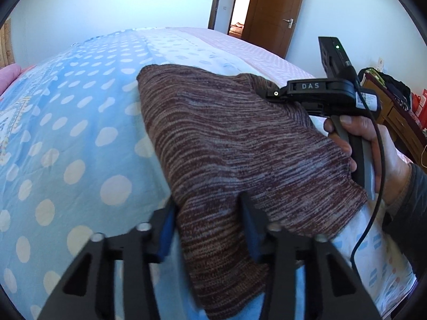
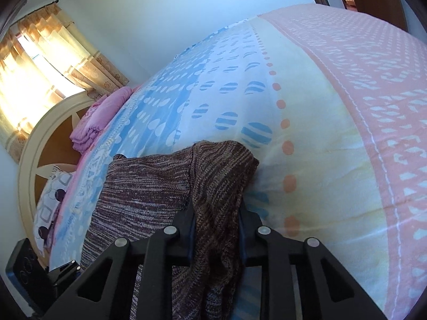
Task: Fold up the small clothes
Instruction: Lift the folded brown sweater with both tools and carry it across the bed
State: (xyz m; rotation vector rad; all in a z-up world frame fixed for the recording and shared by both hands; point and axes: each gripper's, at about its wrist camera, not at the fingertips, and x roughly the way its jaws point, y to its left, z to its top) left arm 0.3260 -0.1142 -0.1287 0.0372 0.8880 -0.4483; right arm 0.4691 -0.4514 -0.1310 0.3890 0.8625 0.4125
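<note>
Left claw: I had my left gripper [image 1: 208,229] clamped on the near edge of the brown knit garment [image 1: 226,138], cloth bunched between its blue pads
Right claw: my right gripper [image 2: 216,229] was pinched on a raised fold at the garment's far corner
Garment: it lay on the dotted bedsheet [image 1: 66,122], partly lifted at both grips
Room: open sheet spread left of it and beyond; the headboard [image 2: 29,160] and pink blanket [image 2: 98,117] stood well apart

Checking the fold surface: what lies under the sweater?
The sweater lies on the dotted bedsheet. Whatever sits beneath its middle is covered.
</note>
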